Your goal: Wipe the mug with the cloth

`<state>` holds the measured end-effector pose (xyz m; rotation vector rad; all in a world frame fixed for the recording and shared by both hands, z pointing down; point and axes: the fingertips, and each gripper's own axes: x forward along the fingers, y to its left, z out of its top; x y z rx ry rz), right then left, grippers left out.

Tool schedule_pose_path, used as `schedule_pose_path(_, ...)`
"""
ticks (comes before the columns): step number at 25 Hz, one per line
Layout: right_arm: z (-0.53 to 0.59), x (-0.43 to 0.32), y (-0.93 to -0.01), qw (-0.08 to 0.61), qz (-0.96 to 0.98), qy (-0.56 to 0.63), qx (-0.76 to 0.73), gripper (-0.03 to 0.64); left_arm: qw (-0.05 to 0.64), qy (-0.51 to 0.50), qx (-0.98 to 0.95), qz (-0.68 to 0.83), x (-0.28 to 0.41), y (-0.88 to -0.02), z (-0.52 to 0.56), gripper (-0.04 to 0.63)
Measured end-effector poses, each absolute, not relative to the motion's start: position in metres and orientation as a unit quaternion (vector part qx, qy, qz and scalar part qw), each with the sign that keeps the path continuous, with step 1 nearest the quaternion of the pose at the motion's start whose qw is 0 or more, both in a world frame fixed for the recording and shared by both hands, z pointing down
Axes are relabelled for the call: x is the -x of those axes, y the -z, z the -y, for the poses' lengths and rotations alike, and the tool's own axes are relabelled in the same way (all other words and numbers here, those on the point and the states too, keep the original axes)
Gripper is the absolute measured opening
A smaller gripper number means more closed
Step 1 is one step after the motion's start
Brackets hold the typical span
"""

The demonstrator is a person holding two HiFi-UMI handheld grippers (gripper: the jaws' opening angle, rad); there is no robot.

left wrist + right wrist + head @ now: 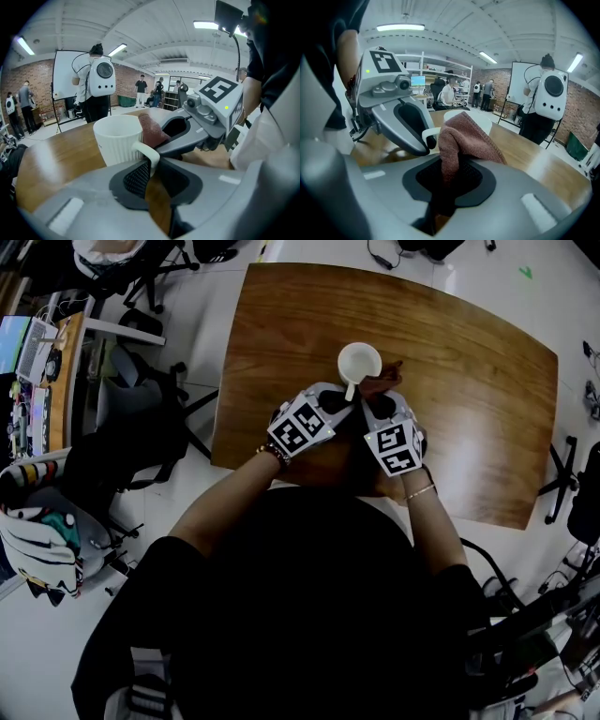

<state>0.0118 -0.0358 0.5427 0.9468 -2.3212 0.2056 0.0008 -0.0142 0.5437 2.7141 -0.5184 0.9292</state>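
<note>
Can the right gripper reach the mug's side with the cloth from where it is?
Probably yes: the cloth in the right gripper sits right beside the mug, nothing between; the left gripper holds the handle.

A curved wooden worktop (469, 381) with a glossy brown surface stands on a pale, shiny floor (202, 306). To its left are a black office chair (141, 413) and a cluttered desk (64, 371). The room is a large workshop — red brick walls (33, 77), a white ribbed ceiling (140, 23) with long strip lights (118, 48), a whiteboard (63, 77) on a stand, and open shelving (419, 70) further back.
</note>
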Motion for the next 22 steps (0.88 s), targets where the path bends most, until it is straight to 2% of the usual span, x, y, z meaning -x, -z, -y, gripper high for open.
schedule_pose_path(6,0.037,-0.014,-0.544,0.312,0.876,-0.093,-0.356,0.057,0.120,-0.307,-0.926,0.185,0.003,-0.542,0.017,0.060)
schedule_pose_path(16,0.057,-0.033,-0.477,0.213,0.894,-0.072,-0.389,0.058,0.126,-0.307,-0.917,0.222,0.030,-0.543,0.029,0.072)
schedule_pose_path(22,0.063,-0.024,-0.491,0.225,0.895,-0.079,-0.378,0.058,0.141,-0.304,-0.905,0.263,0.053,-0.543,0.044,0.074)
